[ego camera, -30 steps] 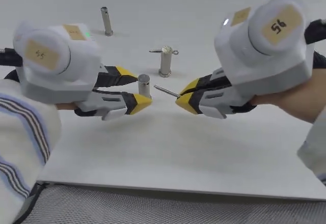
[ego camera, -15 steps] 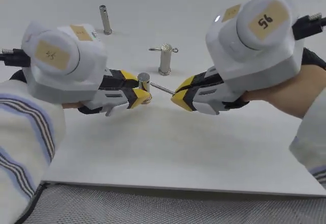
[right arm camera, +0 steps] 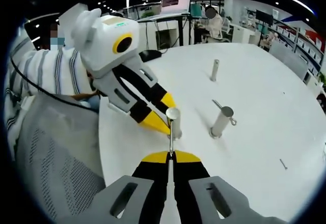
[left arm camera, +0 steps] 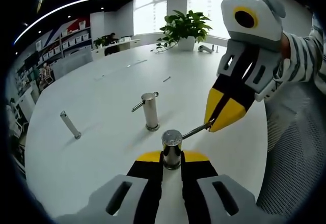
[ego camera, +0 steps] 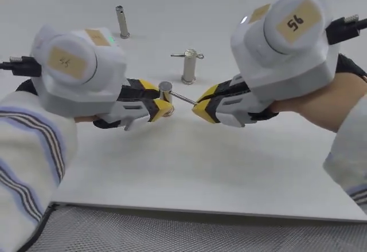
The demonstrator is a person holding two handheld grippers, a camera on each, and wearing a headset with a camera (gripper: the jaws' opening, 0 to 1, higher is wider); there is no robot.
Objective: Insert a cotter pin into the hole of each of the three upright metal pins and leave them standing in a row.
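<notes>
My left gripper is shut on an upright metal pin near the table's front. My right gripper is shut on a thin cotter pin whose tip touches the side of that pin's head. Behind them stands a thicker metal pin with a cotter pin through its top. A third, slimmer metal pin stands farther back left, with nothing through it.
The white table ends at a front edge over grey mesh. A loose cotter pin lies on the table to the right. A potted plant stands at the far end; a person sits at a desk beyond.
The right gripper has moved left, bringing the cotter pin's tip from clear of the held pin to its head. The left gripper closed in around that pin.
</notes>
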